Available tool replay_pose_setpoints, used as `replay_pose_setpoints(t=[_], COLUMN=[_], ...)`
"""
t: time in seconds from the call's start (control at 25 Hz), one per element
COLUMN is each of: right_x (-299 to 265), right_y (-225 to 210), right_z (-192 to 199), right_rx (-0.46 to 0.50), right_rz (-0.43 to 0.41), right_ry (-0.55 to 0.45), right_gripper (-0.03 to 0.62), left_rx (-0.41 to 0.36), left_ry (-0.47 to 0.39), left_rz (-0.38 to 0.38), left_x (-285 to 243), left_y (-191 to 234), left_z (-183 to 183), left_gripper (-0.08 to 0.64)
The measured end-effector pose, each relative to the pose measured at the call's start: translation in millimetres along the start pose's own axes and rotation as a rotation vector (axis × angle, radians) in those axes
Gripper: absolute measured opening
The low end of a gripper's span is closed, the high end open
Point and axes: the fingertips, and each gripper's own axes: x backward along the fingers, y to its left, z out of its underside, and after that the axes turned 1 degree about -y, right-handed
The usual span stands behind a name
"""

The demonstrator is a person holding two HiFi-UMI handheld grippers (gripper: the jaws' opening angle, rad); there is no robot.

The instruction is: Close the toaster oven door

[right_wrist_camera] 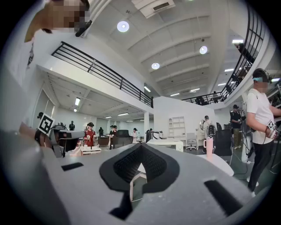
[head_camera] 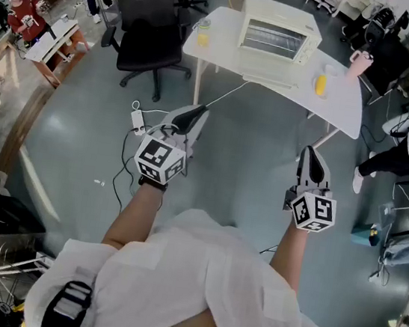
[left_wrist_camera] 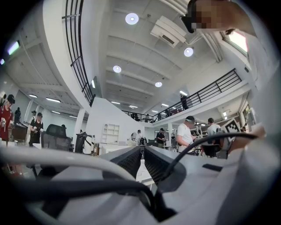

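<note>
**White shirt front [head_camera: 197, 271] near, both arms stretched ahead**

From it my two bare forearms [head_camera: 133, 217] reach out over the grey floor [head_camera: 244, 149]. My left two-jaw claw [head_camera: 197, 111] angles toward the far right, and my right two-jaw claw [head_camera: 309, 152] points straight away. Each is clenched on nothing, its pads meeting. Far ahead, well apart from both, the cream boxy toaster oven [head_camera: 280, 30] sits on the white table [head_camera: 341, 103]. Its door [head_camera: 271, 79] is dropped open toward me.

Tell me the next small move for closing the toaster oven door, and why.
Probably step toward the table: the toaster oven door lies folded down, and the left tongs and right tongs, both shut and empty, hang well short of it.
</note>
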Motion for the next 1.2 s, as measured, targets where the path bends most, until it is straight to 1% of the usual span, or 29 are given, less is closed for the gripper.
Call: replay_pose_setpoints(t=[0.28, 0.92, 1.08, 1.2], right_x=[-1, -8, -12, -15], right_y=[3, 5, 3, 0], right_z=[1, 10, 8, 9], right_rx=[0.015, 0.014, -0.014, -0.038], right_rz=[-0.006, -0.019, -0.035, -0.030], right_ry=[0.002, 0.028, 0.011, -0.002], right_gripper=[0.002, 0.002, 0.002, 0.003], left_rx=[0.003, 0.012, 0.014, 0.014], left_ry=[-0.018, -0.012, -0.008, -0.007], left_rz=[0.004, 0.003, 0.003, 0.005], left_x=[-1, -4, -8, -11], left_y=[-1, 5, 6, 7], left_z=[-4, 2, 3, 5], left_gripper=[0.021, 0.021, 0.021, 0.021])
